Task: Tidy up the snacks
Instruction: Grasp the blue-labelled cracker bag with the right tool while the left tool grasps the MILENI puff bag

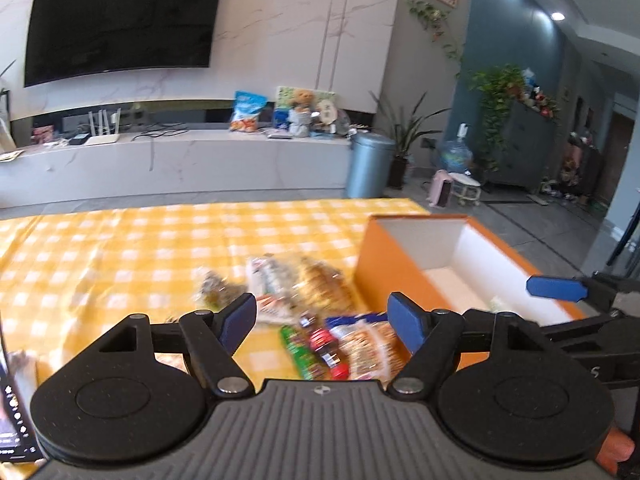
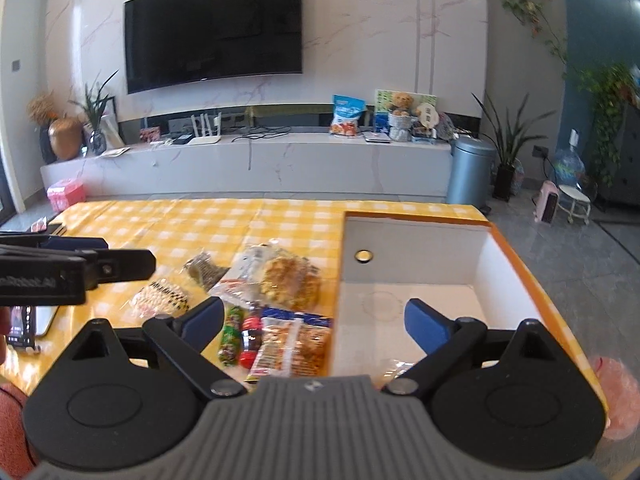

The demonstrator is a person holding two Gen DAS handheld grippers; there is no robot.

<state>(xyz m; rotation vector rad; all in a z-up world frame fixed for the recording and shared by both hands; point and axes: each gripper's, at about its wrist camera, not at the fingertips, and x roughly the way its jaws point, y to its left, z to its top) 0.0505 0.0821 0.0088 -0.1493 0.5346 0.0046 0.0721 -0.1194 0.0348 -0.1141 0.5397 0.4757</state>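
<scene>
both tools wide apart and empty: left tool (image 1: pixel 322 318), right tool (image 2: pixel 314 322)

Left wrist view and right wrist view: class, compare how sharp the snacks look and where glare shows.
Left wrist view: the snacks are smeared by motion blur, though the box edge stays fairly crisp. Right wrist view: the snacks are sharper, labels still unreadable; ceiling lights glare on the wall, and straight edges bow from fisheye distortion.
</scene>
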